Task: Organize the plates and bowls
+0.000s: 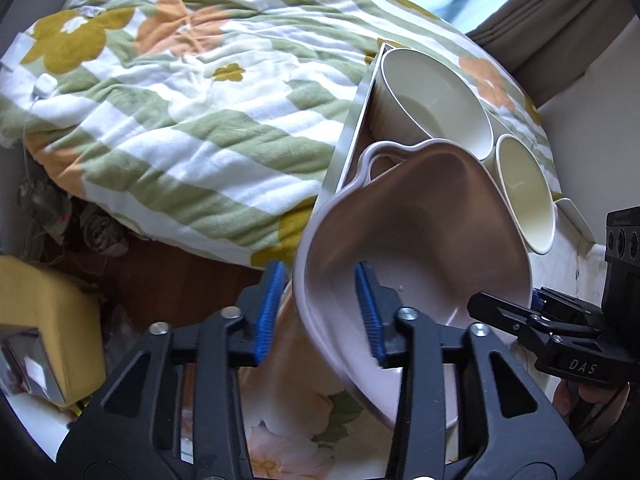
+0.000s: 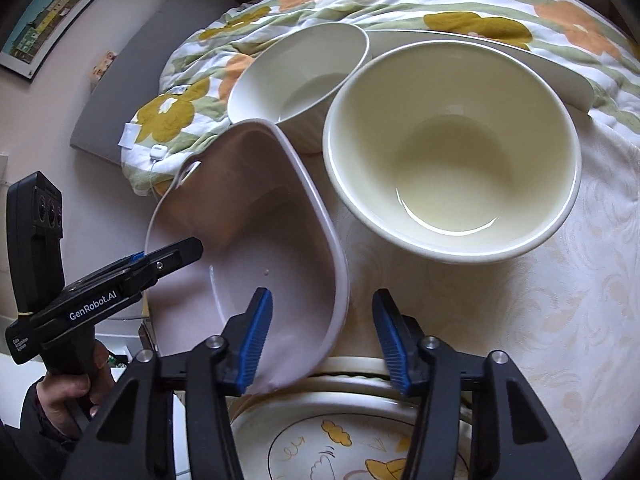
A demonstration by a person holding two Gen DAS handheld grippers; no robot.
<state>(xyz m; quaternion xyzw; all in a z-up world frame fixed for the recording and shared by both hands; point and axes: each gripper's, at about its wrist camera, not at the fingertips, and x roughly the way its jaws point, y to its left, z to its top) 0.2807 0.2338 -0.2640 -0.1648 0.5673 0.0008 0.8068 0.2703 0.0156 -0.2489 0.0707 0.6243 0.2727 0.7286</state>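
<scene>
A pink handled bowl (image 1: 416, 240) (image 2: 256, 232) is tilted, lifted above a stack of plates (image 2: 344, 432). My left gripper (image 1: 320, 308) straddles its rim, blue pads on either side with gaps showing. My right gripper (image 2: 322, 340) also straddles the opposite rim, jaws wide apart. Each gripper shows in the other view: the right gripper (image 1: 532, 316) at the bowl's right edge, the left gripper (image 2: 152, 264) at its left edge. Two cream bowls (image 2: 452, 152) (image 2: 300, 76) stand behind on the table; they also show in the left wrist view (image 1: 436, 100) (image 1: 524, 192).
A flowered blanket (image 1: 180, 92) lies on a bed beyond the table. A white tray edge (image 2: 520, 56) sits behind the bowls. The table has a cream patterned cloth (image 2: 560, 300). A yellow box (image 1: 44, 312) is at the lower left.
</scene>
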